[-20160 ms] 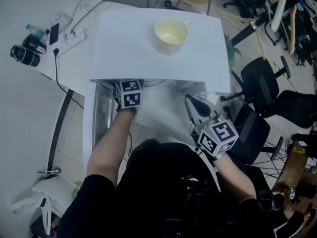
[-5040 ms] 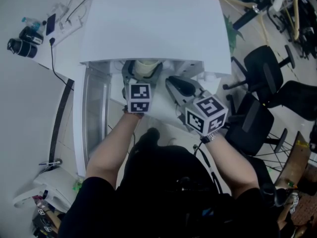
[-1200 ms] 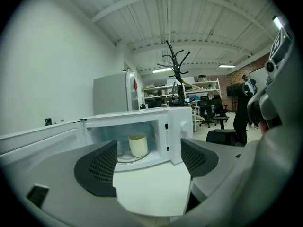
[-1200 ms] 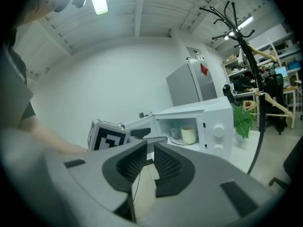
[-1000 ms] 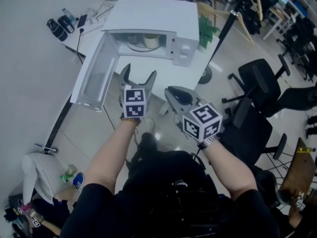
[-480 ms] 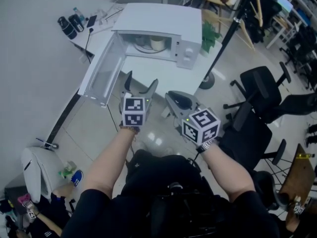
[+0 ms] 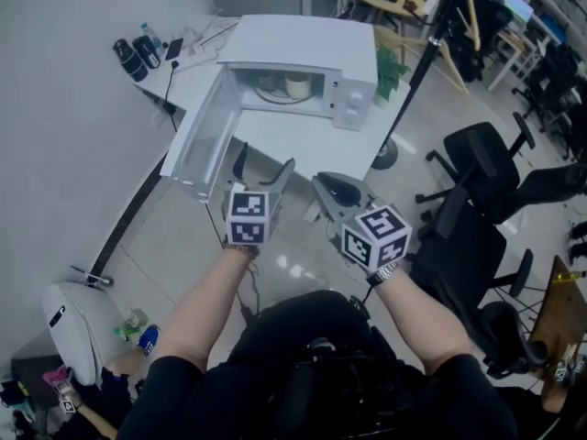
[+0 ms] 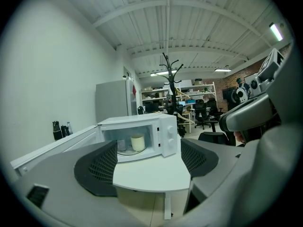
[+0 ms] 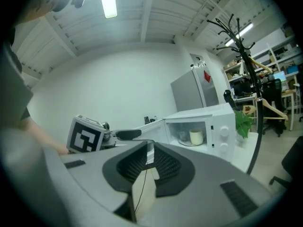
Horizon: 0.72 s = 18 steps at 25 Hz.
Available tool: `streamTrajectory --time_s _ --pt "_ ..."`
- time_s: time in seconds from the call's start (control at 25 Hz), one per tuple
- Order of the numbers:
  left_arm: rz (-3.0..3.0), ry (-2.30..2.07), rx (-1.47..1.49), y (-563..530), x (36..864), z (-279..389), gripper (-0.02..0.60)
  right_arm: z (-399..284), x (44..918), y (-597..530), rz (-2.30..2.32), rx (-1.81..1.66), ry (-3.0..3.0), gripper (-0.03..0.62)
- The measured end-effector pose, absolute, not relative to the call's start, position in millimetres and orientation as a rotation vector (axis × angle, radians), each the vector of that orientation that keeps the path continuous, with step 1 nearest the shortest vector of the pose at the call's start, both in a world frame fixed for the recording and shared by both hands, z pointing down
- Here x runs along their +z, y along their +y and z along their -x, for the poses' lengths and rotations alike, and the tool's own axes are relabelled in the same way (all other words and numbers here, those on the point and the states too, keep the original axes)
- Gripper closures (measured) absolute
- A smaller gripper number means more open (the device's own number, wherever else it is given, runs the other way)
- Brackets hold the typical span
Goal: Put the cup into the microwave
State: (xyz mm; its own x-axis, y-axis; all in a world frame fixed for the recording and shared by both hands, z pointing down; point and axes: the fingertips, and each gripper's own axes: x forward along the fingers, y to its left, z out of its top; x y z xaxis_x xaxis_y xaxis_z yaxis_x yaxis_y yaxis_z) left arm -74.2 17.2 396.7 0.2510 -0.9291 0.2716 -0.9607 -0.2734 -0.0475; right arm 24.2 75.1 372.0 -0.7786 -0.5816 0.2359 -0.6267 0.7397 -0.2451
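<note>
The cream cup [image 7: 296, 85] stands upright on the turntable inside the white microwave [image 7: 307, 44], whose door [image 7: 206, 136] hangs open to the left. In the left gripper view the cup [image 8: 138, 142] shows far ahead in the oven cavity. My left gripper [image 7: 263, 163] is open and empty, held over the floor in front of the table. My right gripper [image 7: 323, 186] is shut on nothing, beside the left one. In the right gripper view the cup [image 9: 195, 136] sits inside the microwave [image 9: 218, 122], well beyond the right gripper [image 9: 147, 163].
The microwave stands on a white table [image 7: 303, 145]. Dark bottles [image 7: 138, 51] and cables lie at the table's far left. Black office chairs [image 7: 477, 149] and a coat-stand pole [image 7: 424, 44] are to the right. A white bin [image 7: 78, 328] is on the floor at the lower left.
Both grippers and the head have drawn back from the microwave, which now looks smaller and farther. The cup stays inside. Left stays open, right stays shut.
</note>
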Motion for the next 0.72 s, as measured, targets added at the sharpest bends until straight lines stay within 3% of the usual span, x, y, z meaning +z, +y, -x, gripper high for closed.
streamTrajectory --time_s 0.64,0.72 --pt "-2.516 -1.626 0.32 92.8 375.1 115.1 0.192 24.2 357.6 143.0 -1.15 0.434 -2.731 0.531" --pt "-2.535 -1.603 0.31 103.6 372.3 117.6 0.279 27.0 355.9 150.8 -1.167 0.428 -2.724 0.531"
